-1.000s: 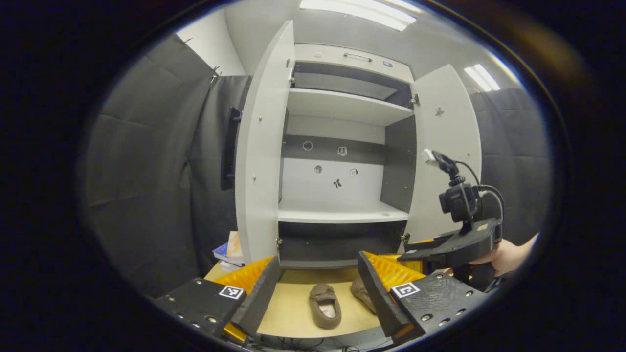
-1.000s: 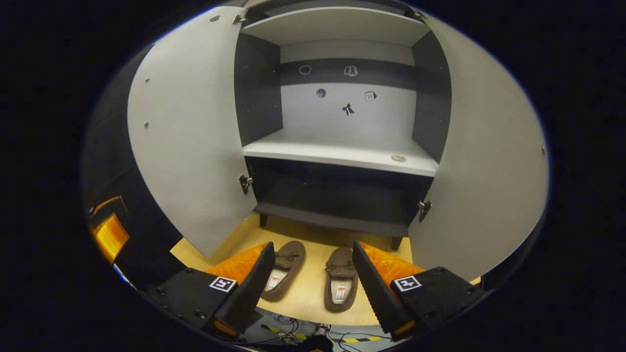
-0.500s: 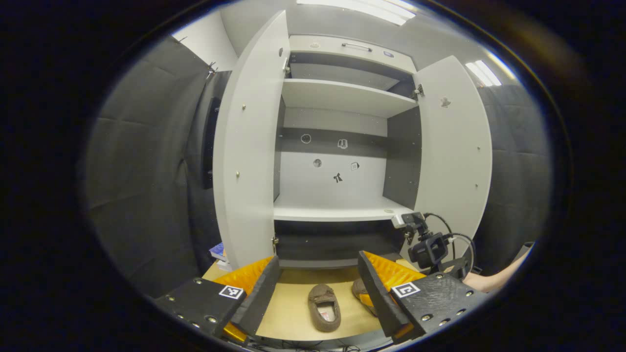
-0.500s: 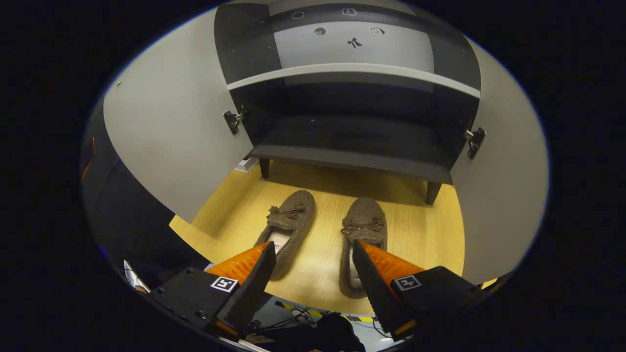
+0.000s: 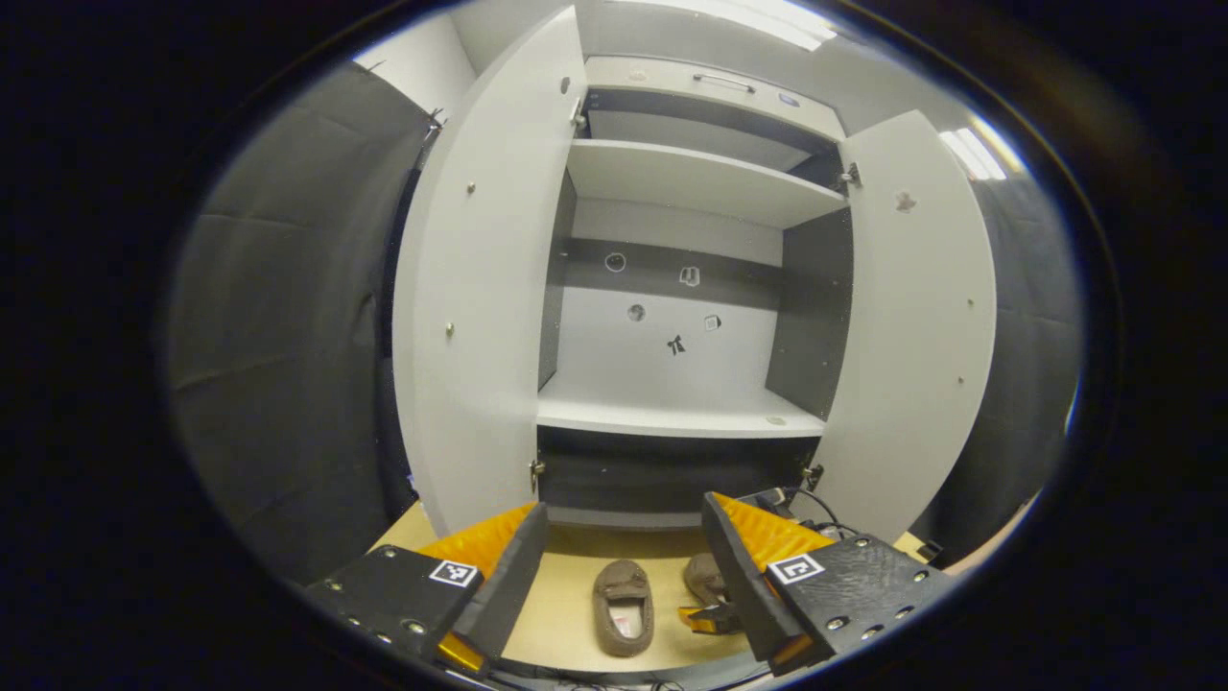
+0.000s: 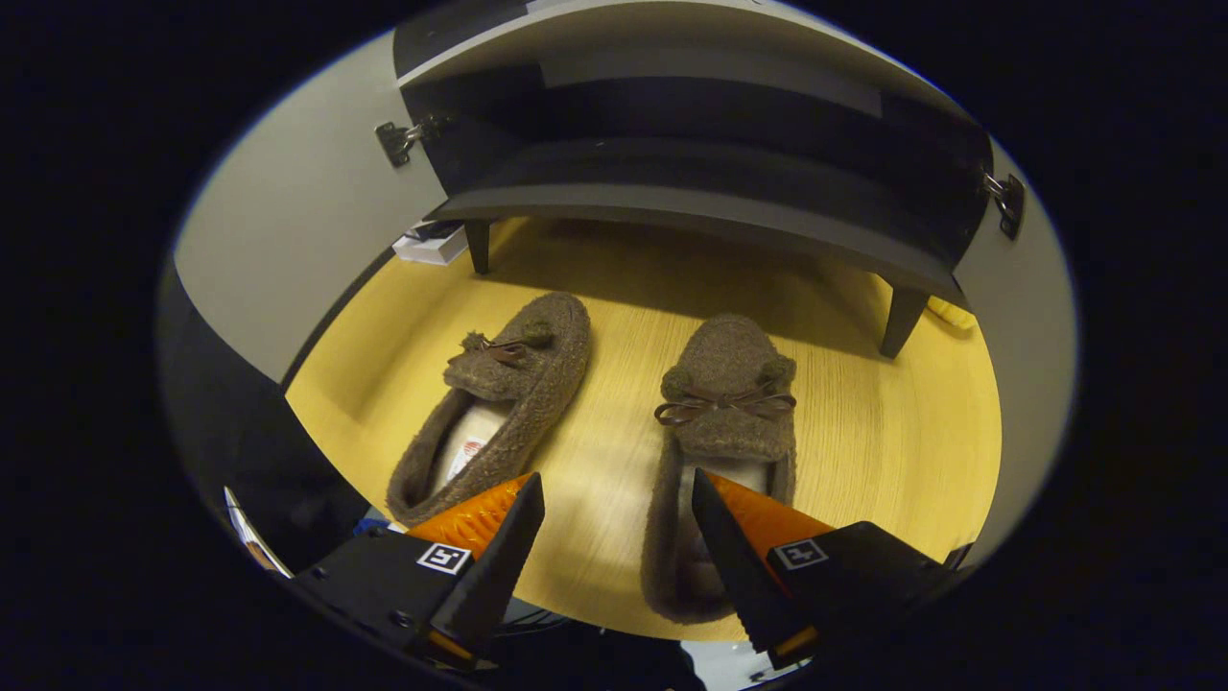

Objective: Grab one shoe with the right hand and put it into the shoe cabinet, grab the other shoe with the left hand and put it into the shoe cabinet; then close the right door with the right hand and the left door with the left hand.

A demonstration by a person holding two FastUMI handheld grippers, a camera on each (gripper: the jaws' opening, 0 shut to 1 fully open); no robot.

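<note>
Two brown fuzzy shoes lie side by side on the wooden floor in front of the open shoe cabinet [image 6: 691,197]. In the right gripper view the left shoe [image 6: 508,393] and the right shoe [image 6: 726,384] point toes toward the cabinet. My right gripper [image 6: 614,537] is open and low over them, one finger [image 6: 743,552] above the right shoe's opening. My left gripper [image 5: 619,576] is open and held farther back, facing the cabinet [image 5: 672,413]. Between its fingers I see the left shoe [image 5: 624,607] and part of the right shoe [image 5: 703,576].
Both cabinet doors stand wide open, the left door [image 5: 480,317] and the right door [image 5: 911,336]. The cabinet's legs [image 6: 902,317] rest on the floor just behind the shoes. A white flat object [image 6: 427,245] lies by the left leg. Black cloth walls flank the cabinet.
My right gripper has dropped and tilted down, closing in on the shoes until one finger is over the right shoe. In the left gripper view it sank from beside the right door to floor level.
</note>
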